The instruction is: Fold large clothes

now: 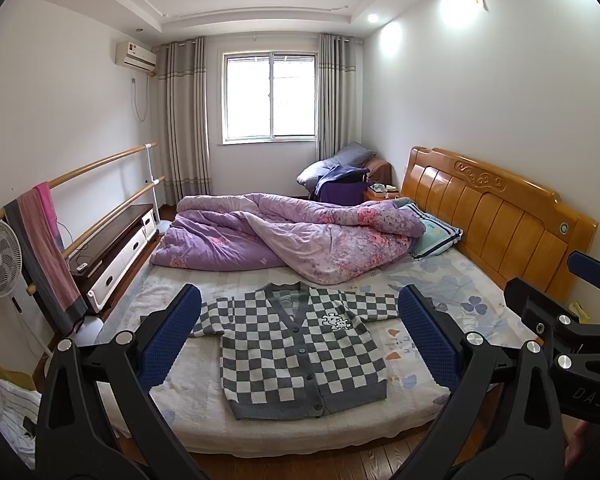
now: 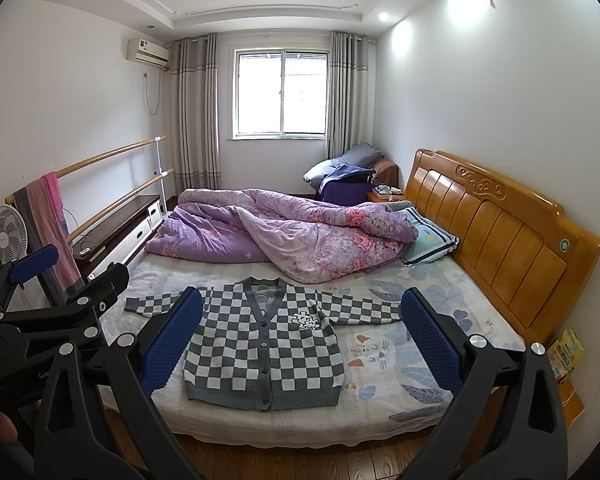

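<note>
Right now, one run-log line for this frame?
phase: pre-grasp | cardigan: flat on bed, buttoned, sleeves out | left gripper: open, empty | right gripper: open, empty

We are looking at a home bedroom: an orange wooden headboard (image 2: 500, 216), a rumpled purple floral quilt (image 2: 284, 232), grey striped curtains (image 2: 196, 112).

Garment: a grey-and-white checkered cardigan (image 1: 300, 344) (image 2: 266, 344), knitted, V-necked, buttoned down the front.
Detail: a white puzzle-like patch on the chest.
Pose: spread flat, front up, unfolded, both sleeves stretched out sideways.
Place: on the near part of the bed, hem toward the bed's near edge.
</note>
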`<move>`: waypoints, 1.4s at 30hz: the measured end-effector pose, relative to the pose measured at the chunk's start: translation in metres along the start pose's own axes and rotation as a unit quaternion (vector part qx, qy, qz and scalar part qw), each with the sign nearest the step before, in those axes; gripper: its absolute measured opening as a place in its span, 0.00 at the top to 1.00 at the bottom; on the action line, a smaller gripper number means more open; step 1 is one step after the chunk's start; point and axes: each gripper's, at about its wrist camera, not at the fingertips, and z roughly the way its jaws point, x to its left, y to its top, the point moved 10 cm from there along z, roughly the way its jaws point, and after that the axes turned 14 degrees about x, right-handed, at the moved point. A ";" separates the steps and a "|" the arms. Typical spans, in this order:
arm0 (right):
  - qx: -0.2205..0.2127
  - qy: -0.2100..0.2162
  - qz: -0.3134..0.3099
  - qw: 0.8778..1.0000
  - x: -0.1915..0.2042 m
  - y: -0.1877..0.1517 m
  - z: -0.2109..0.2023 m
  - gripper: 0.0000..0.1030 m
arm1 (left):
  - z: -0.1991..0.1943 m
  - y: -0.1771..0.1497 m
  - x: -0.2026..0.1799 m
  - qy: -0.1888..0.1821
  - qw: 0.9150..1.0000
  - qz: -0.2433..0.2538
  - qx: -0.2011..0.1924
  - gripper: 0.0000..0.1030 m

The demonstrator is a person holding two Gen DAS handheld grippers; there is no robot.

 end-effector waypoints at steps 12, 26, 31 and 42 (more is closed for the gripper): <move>0.001 0.000 -0.001 1.000 0.001 0.000 0.000 0.07 | 0.001 0.000 0.000 0.000 1.000 0.001 0.001 0.04; 0.003 0.001 -0.003 1.000 0.000 -0.001 -0.001 0.07 | 0.001 0.001 0.011 0.000 1.000 0.000 0.002 0.04; 0.004 0.002 -0.002 1.000 0.001 -0.001 0.000 0.07 | 0.002 0.000 0.010 0.000 1.000 0.000 0.001 0.04; 0.010 0.003 -0.002 1.000 0.000 -0.002 0.006 0.07 | 0.005 -0.001 0.016 0.001 1.000 -0.001 0.005 0.04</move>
